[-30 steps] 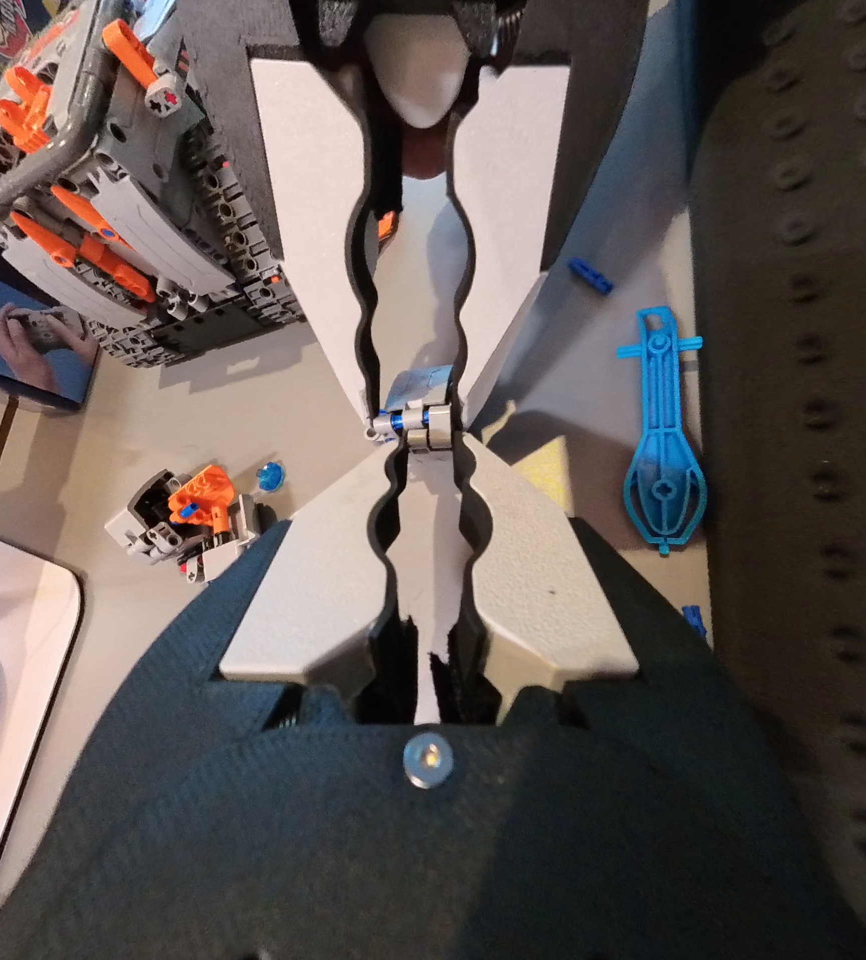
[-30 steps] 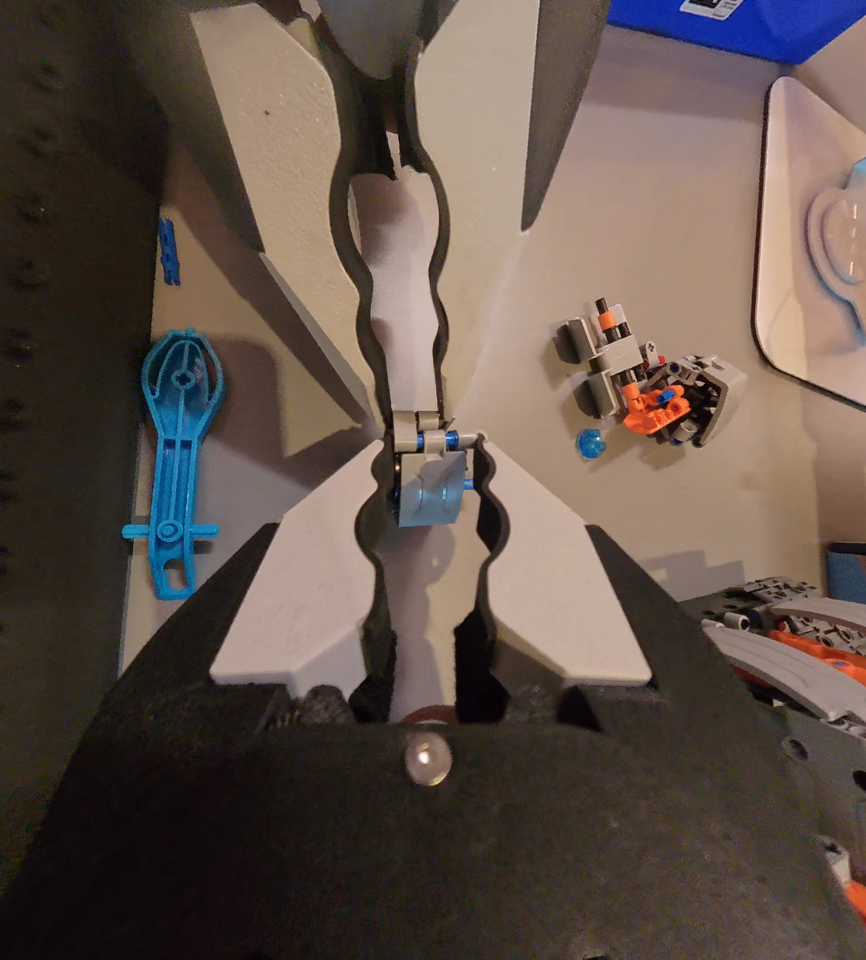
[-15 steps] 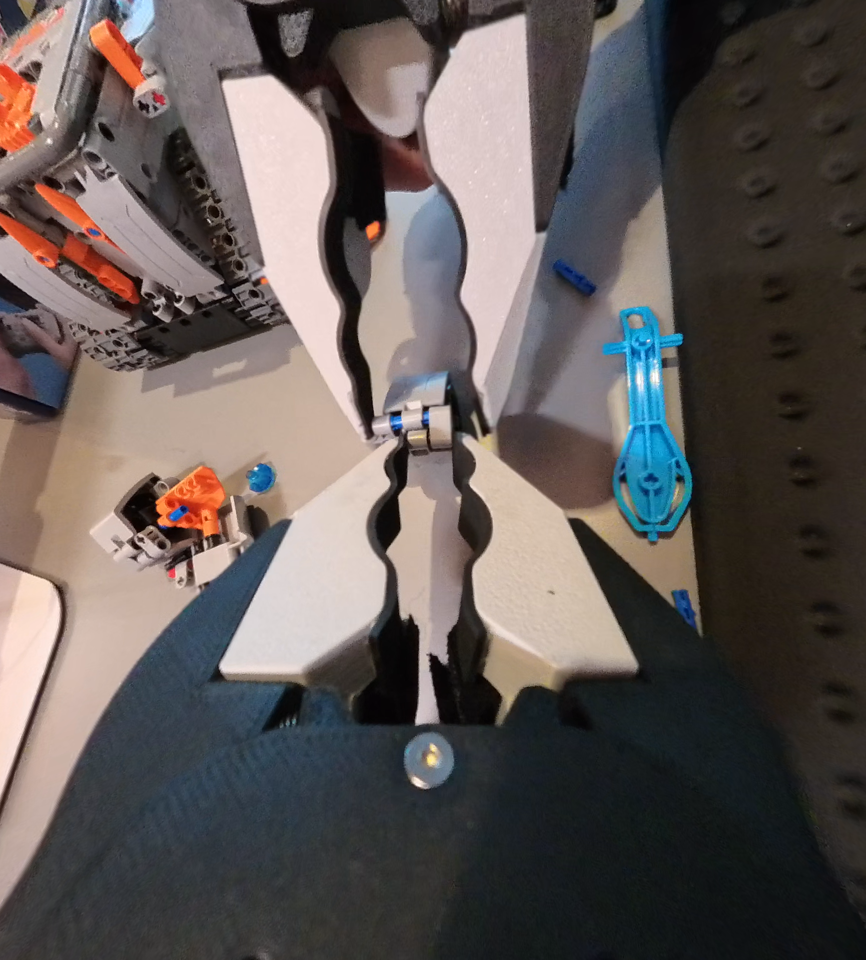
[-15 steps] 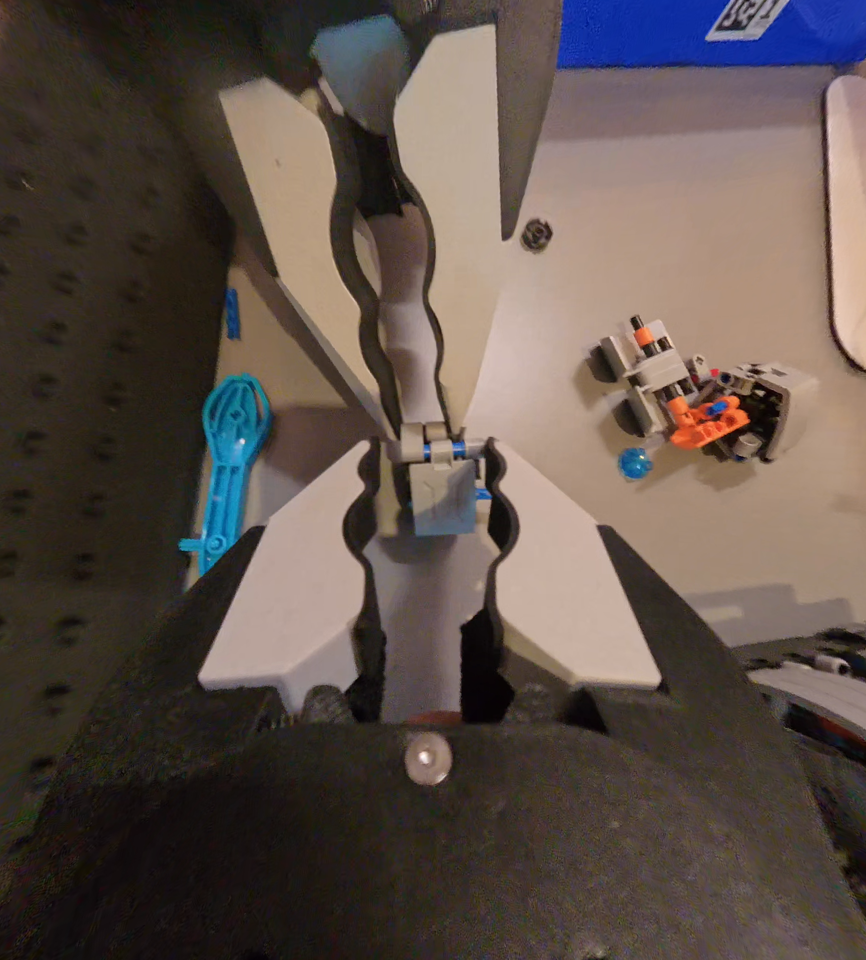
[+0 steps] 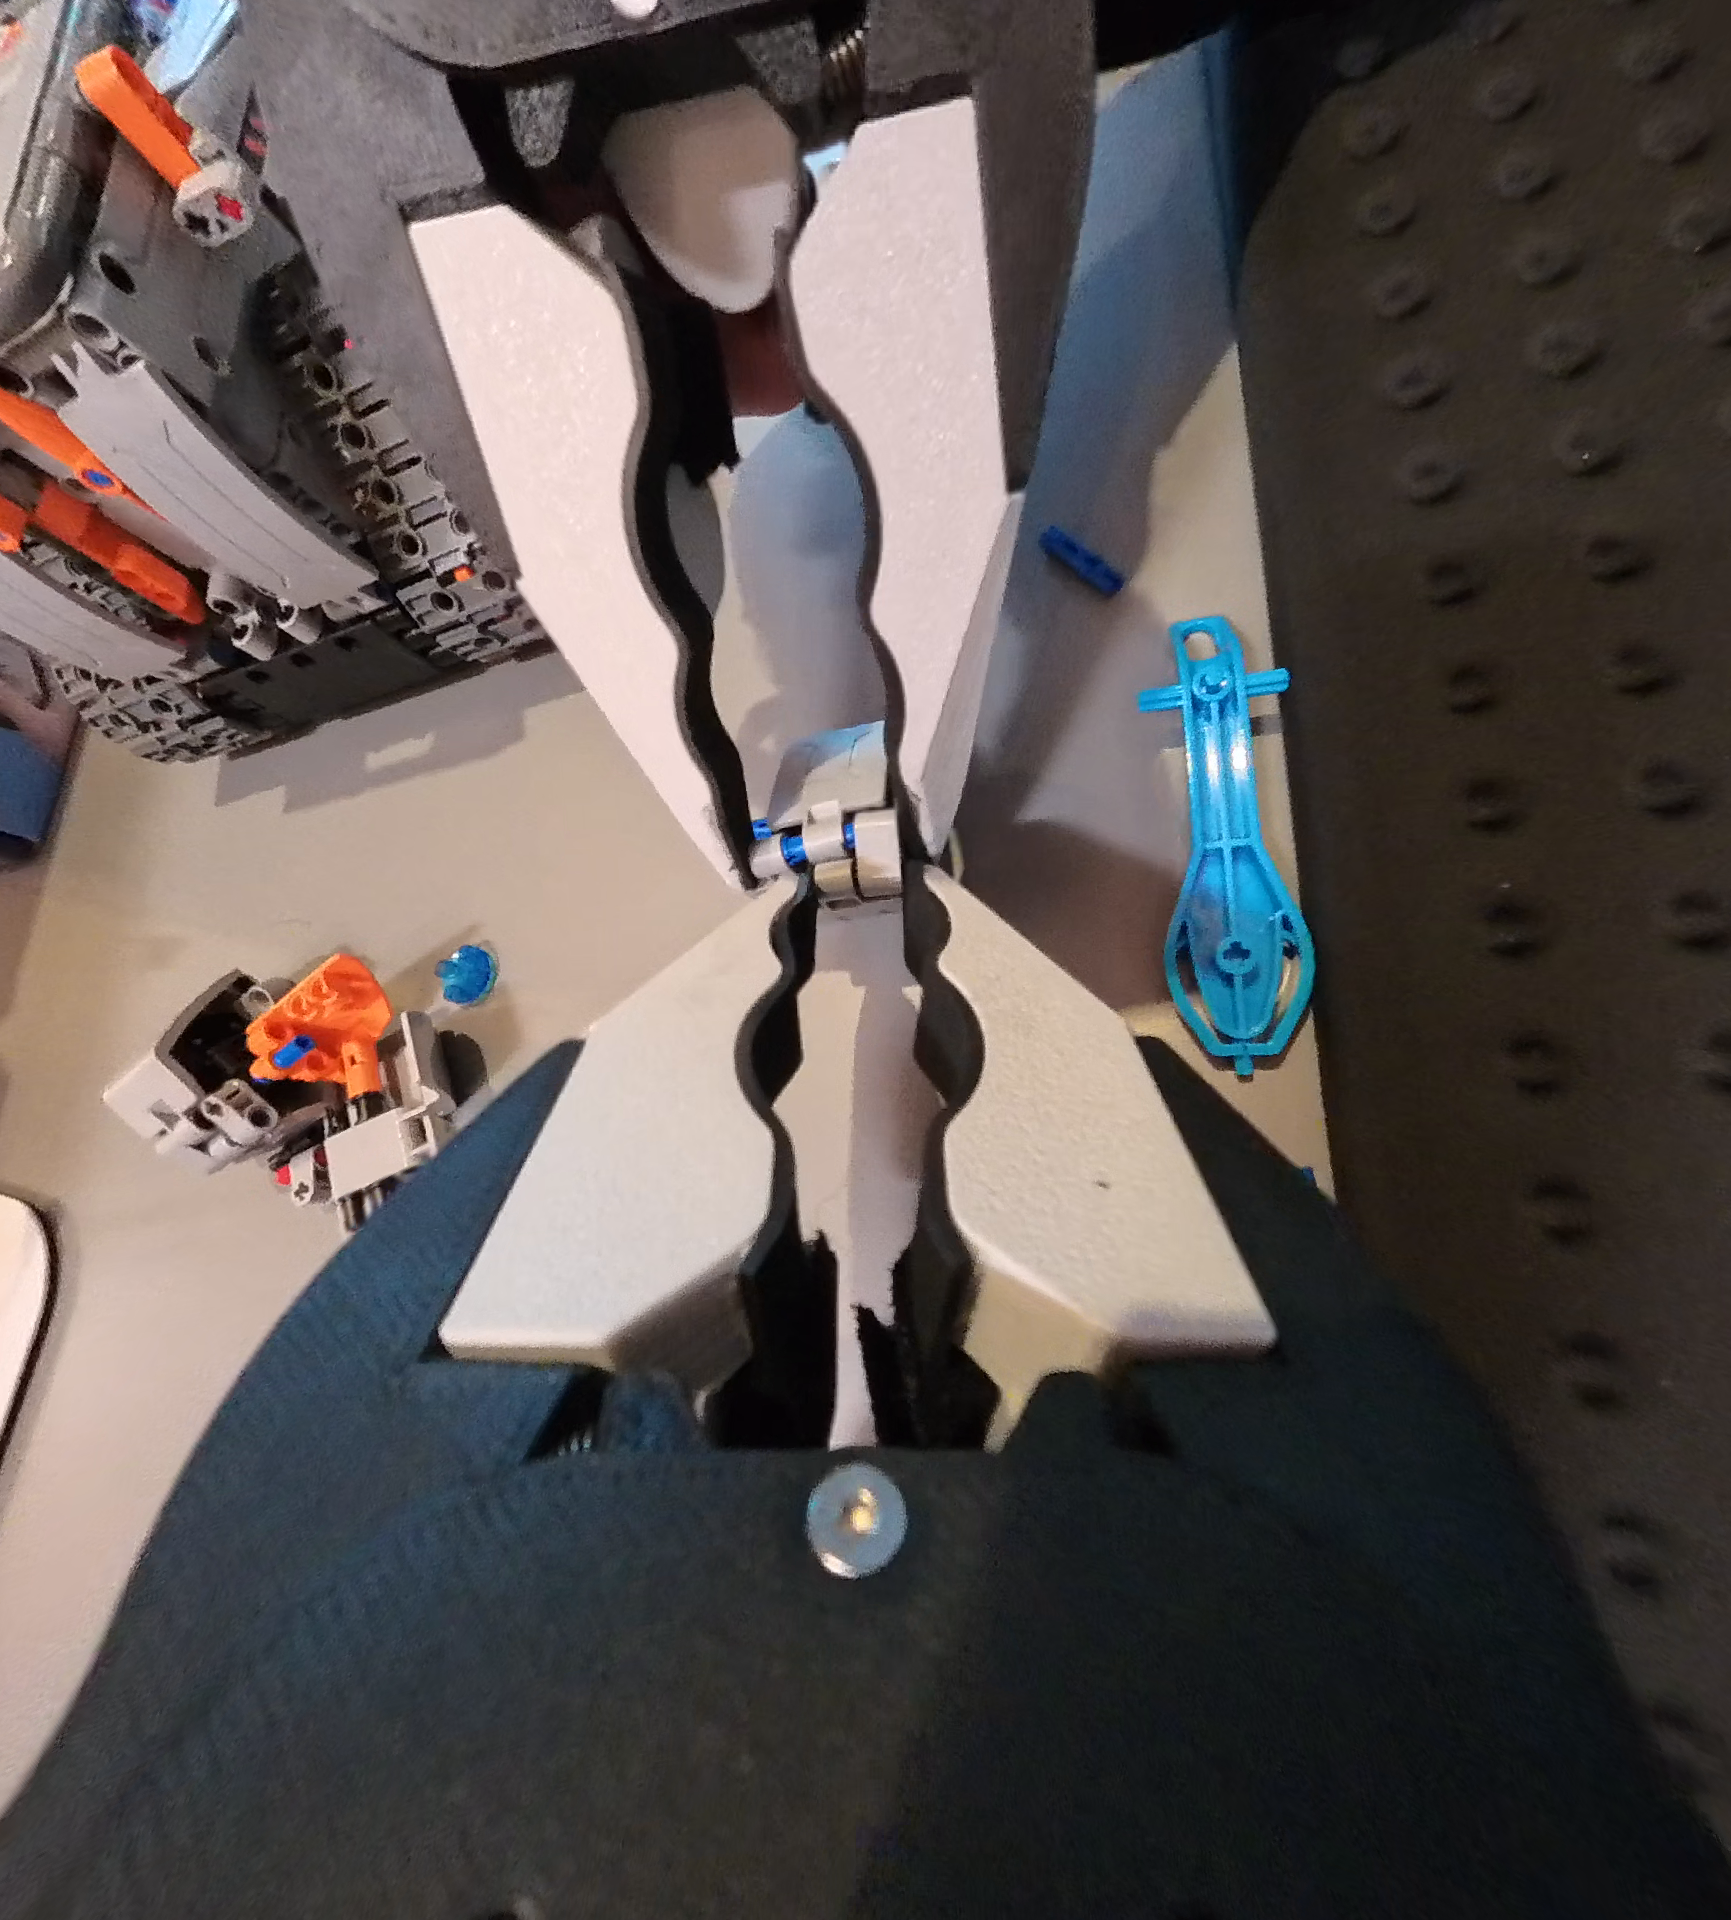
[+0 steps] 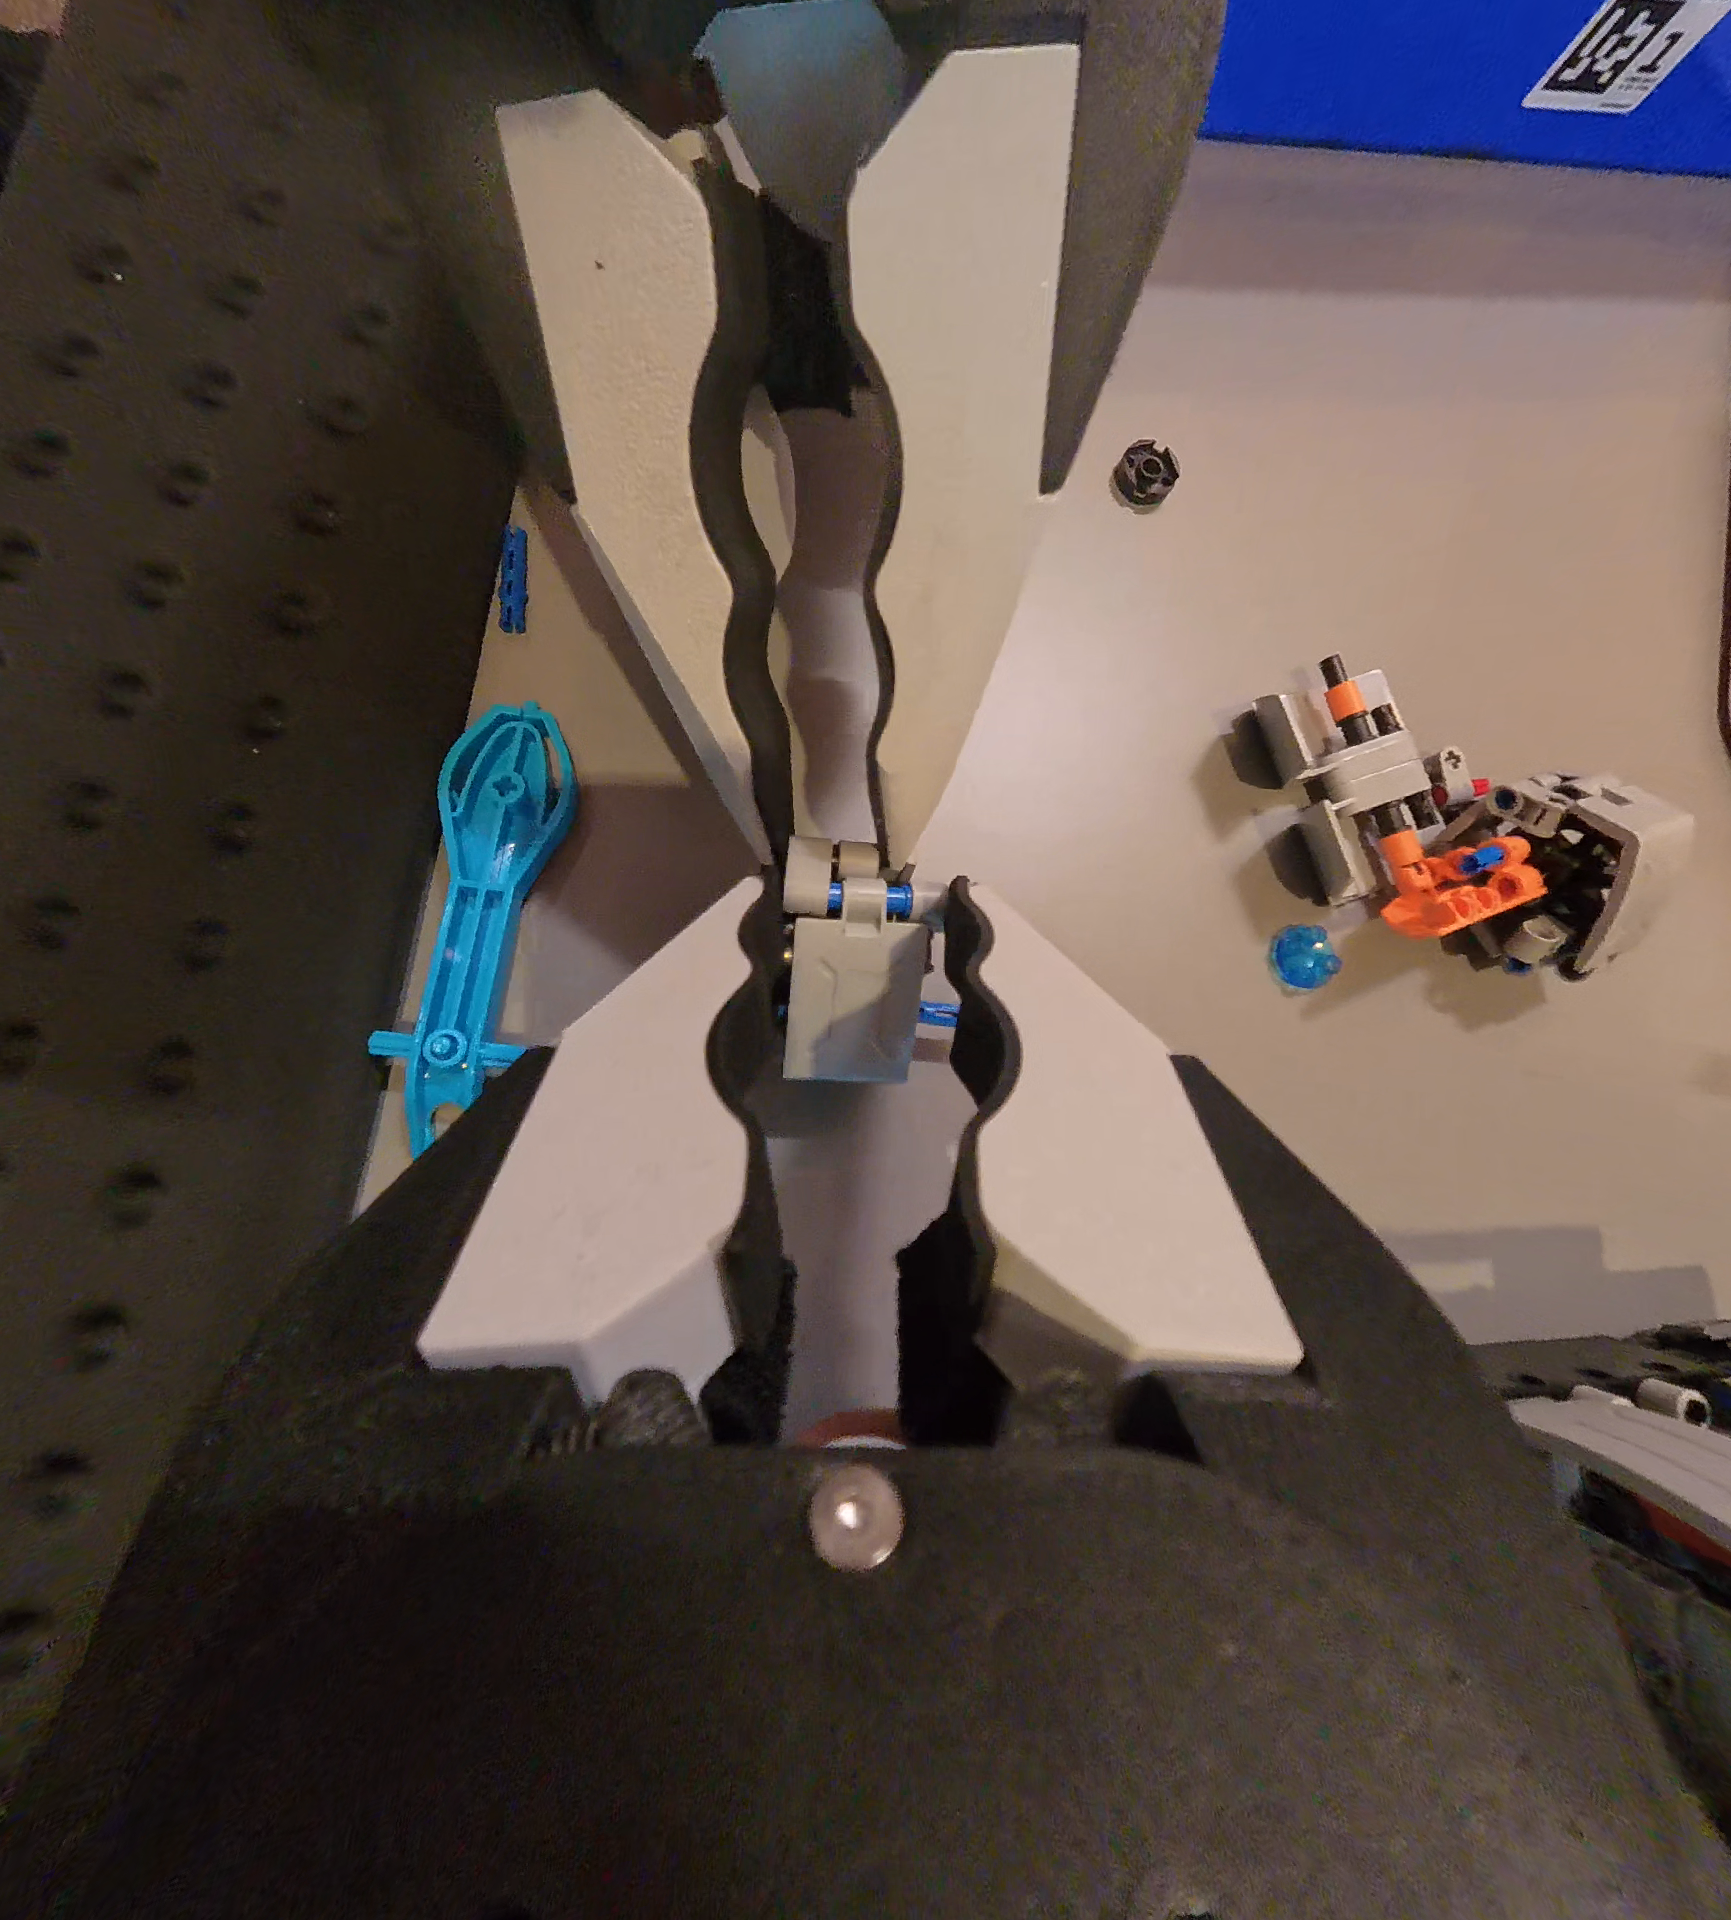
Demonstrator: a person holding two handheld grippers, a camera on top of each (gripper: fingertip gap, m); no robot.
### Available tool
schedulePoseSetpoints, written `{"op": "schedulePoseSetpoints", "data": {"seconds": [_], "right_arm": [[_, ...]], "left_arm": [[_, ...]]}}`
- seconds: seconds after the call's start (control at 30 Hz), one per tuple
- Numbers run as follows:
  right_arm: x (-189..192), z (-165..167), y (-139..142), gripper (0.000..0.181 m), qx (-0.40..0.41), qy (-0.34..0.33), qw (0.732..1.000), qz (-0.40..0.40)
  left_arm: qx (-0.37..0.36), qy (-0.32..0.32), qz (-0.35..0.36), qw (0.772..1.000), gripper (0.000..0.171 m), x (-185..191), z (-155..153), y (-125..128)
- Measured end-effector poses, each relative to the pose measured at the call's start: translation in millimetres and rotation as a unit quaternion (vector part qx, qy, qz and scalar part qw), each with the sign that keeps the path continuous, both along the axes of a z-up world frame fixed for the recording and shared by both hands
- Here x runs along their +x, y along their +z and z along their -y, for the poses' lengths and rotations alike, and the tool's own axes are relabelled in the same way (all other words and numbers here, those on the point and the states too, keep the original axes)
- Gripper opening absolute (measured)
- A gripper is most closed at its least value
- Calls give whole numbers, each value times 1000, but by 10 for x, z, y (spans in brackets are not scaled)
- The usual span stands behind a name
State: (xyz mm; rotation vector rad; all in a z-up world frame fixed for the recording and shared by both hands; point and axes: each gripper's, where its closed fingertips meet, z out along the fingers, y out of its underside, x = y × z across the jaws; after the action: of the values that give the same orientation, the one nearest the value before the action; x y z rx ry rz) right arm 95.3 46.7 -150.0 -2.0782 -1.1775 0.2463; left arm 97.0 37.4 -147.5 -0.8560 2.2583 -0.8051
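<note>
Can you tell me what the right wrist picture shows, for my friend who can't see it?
Two grippers meet tip to tip over a beige table, both pinching one small grey brick piece with blue pins: the right gripper from below, the left gripper from above. A light blue plastic tool lies at left, an orange and grey brick cluster at right.

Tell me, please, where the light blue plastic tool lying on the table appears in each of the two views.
Left wrist view: the light blue plastic tool lies right of centre, beside the dark studded mat, its wide end pointing down the picture.
Right wrist view: the tool lies left of centre, its wide end pointing up the picture.
Shared landmark: the small grey and blue brick piece between both pairs of fingers.
</note>
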Motion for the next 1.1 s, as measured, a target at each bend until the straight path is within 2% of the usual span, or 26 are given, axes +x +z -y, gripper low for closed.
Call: {"op": "schedulePoseSetpoints", "data": {"seconds": [0.23, 0.4, 0.53, 0.67, 0.8, 0.87, 0.97, 1.03, 1.1], "right_arm": [[-41, -40, 6, 25, 45, -7, 997, 55], [-50, -87, 11, 25, 82, -19, 990, 112], [-66, -95, 8, 24, 88, -17, 989, 116], [14, -123, 15, 27, 35, -34, 998, 36], [138, -132, 200, 35, 52, -56, 997, 1], [249, -95, 178, 40, 33, -67, 997, 0], [197, -94, 96, 41, 6, -68, 998, -16], [209, -134, 22, 25, -8, -84, 996, -17], [198, -142, 42, 23, -24, -90, 994, -54]], "left_arm": [[-63, 25, -35, 997, 13, -27, -45, -7], [-72, 30, -38, 996, 12, -24, -92, -13], [-73, 33, -40, 996, 12, -39, -98, -21], [-65, 41, -31, 997, 13, 12, -134, -10], [-154, 65, -33, 985, 14, 52, -249, 125], [-197, 71, -40, 977, 15, 45, -263, 166], [-233, 72, -49, 969, 15, 67, -255, 198], [-252, 68, -60, 963, 15, 74, -232, 185], [-260, 63, -54, 962, 15, 78, -233, 213]]}}
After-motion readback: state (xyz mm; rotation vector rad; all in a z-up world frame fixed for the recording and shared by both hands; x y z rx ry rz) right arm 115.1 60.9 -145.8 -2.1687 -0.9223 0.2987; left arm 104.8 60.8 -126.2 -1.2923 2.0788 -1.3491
